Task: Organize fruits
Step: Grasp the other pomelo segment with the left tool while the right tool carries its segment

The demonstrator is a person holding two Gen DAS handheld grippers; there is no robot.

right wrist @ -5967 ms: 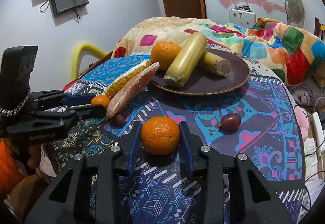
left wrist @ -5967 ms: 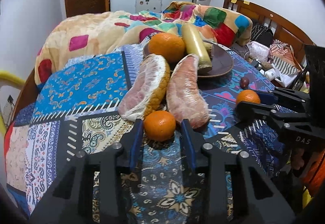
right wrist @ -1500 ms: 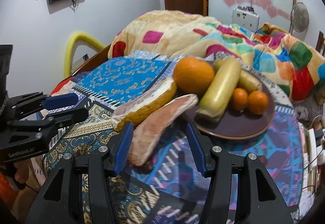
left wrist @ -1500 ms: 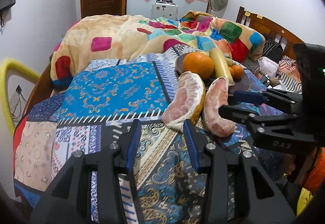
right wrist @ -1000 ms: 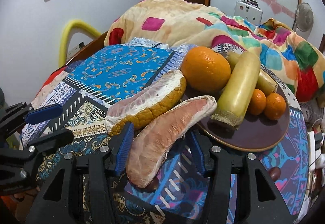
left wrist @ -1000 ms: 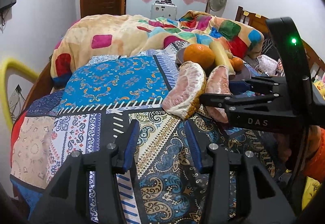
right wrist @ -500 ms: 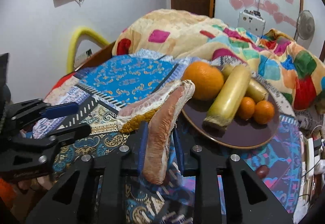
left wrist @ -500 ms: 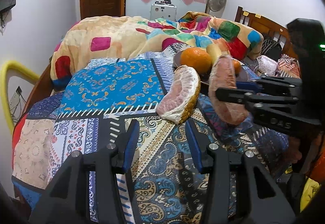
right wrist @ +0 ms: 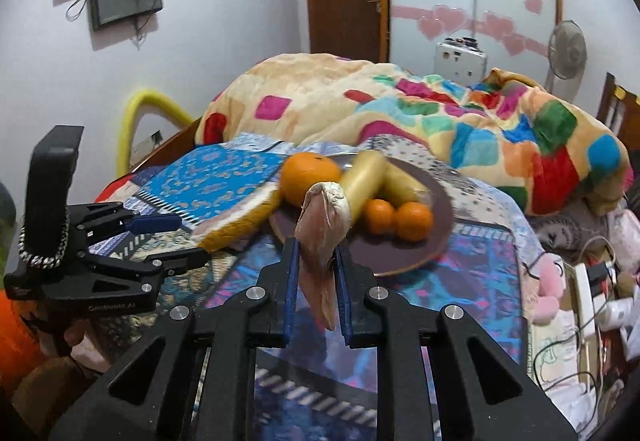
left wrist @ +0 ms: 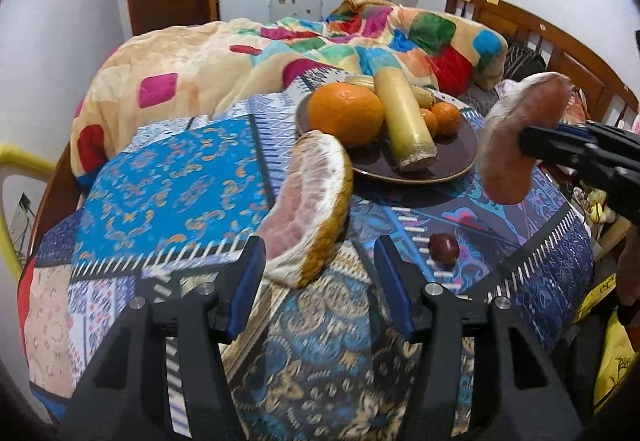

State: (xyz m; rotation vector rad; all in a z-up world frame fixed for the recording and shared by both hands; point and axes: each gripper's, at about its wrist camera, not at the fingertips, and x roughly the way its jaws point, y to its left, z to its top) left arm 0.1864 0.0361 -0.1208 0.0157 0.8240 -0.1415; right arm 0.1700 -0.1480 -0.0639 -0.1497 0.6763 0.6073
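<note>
My right gripper (right wrist: 315, 261) is shut on a peeled pink pomelo segment (right wrist: 322, 237) and holds it in the air in front of the brown plate (right wrist: 438, 209); the segment shows in the left wrist view (left wrist: 516, 145) too. The plate (left wrist: 452, 169) holds a large orange (left wrist: 346, 113), two yellowish stalk pieces (left wrist: 404, 117) and two small oranges (left wrist: 444, 117). My left gripper (left wrist: 322, 273) is open and empty, just before a second pomelo segment with rind (left wrist: 308, 209) lying on the patterned cloth. A small dark red fruit (left wrist: 444, 247) lies on the cloth.
The cloth-covered table (left wrist: 168, 177) stands against a bed with a colourful quilt (left wrist: 280, 53). A wooden headboard (left wrist: 560, 53) is at the right. Cables and clutter (right wrist: 580, 281) lie right of the table. A yellow tube (right wrist: 136, 117) arches at the left.
My right gripper closed on the pink pomelo segment and lifted it off the cloth toward the plate. My left gripper has moved slightly nearer the other segment, still open.
</note>
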